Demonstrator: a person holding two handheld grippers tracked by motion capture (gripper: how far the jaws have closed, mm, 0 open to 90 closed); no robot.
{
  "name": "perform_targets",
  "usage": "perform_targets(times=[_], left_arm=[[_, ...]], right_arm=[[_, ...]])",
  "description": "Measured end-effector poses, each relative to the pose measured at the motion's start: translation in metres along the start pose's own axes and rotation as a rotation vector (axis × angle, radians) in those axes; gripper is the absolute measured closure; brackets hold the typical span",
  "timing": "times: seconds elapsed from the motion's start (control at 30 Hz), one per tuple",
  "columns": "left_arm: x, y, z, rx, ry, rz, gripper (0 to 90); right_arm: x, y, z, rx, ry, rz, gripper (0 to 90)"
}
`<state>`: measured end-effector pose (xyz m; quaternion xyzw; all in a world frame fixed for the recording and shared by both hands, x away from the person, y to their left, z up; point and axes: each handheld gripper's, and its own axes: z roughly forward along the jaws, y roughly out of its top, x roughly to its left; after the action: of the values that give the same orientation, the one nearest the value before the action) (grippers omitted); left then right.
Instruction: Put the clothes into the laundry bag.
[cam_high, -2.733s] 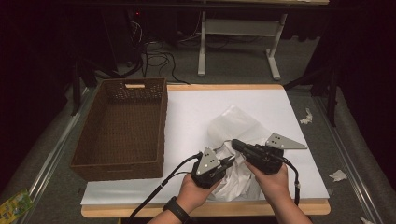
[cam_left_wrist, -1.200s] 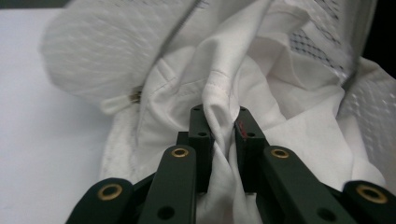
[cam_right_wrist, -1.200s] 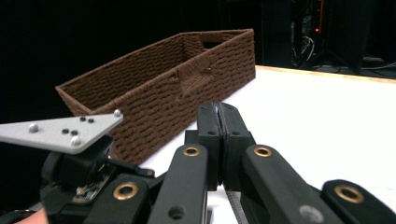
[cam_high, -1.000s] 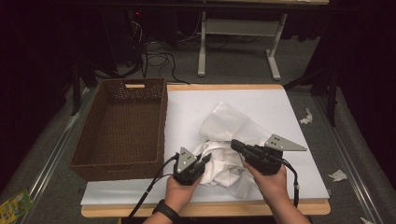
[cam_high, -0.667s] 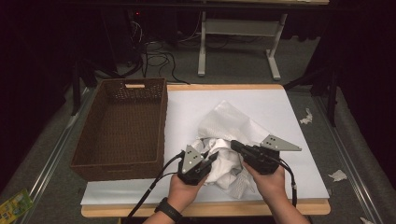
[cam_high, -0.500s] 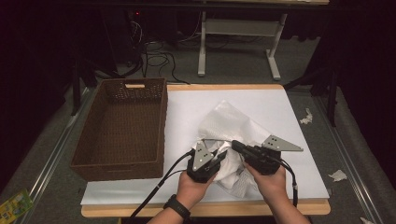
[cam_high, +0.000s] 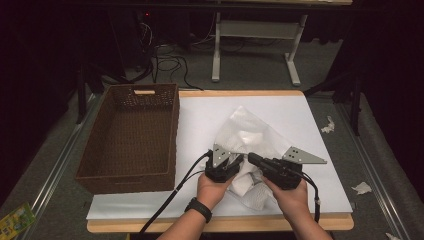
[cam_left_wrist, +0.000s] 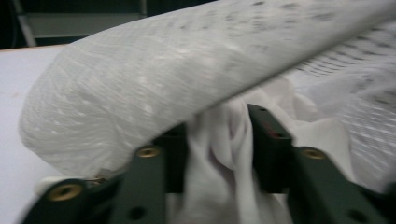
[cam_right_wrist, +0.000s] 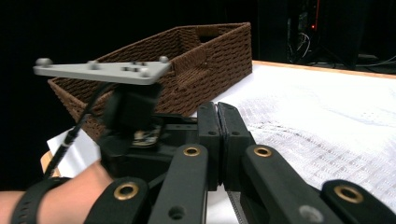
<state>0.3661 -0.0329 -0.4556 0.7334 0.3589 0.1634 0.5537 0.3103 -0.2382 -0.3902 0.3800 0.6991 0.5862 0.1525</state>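
Note:
A white mesh bag (cam_high: 245, 131) lies crumpled on the white table top (cam_high: 200, 115), with a bunch of white cloth (cam_high: 245, 184) at its near end. My left gripper (cam_high: 234, 162) is at the bag's mouth, shut on a fold of the white cloth (cam_left_wrist: 219, 154), and the mesh bag (cam_left_wrist: 140, 84) arches over its jaws. My right gripper (cam_high: 253, 159) points left toward it, almost touching. Its jaws (cam_right_wrist: 217, 109) are pressed together on a thin edge of the mesh bag (cam_right_wrist: 303, 140). The left gripper's body (cam_right_wrist: 130, 112) shows just beyond.
A dark woven basket (cam_high: 127, 135) stands empty along the table's left side, close to my left hand, and its wall (cam_right_wrist: 187, 51) rises behind the grippers. Paper scraps (cam_high: 327, 125) lie on the grey floor to the right.
My left gripper drew back to the left, then pushed right again into the bag's mouth with the cloth. The bag bunched up nearer the grippers. My right gripper stayed put.

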Motion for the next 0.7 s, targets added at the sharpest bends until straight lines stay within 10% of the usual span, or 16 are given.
perform_targets(times=[0.27, 0.7], left_arm=[[-0.017, 0.005, -0.035, -0.059, -0.092, 0.049, 31.5], [0.001, -0.018, -0.077, -0.049, -0.109, 0.067, 22.3]], right_arm=[[-0.002, 0.0, 0.0, -0.001, -0.002, -0.001, 90.0], [-0.003, -0.003, 0.0, 0.011, -0.007, 0.005, 90.0]])
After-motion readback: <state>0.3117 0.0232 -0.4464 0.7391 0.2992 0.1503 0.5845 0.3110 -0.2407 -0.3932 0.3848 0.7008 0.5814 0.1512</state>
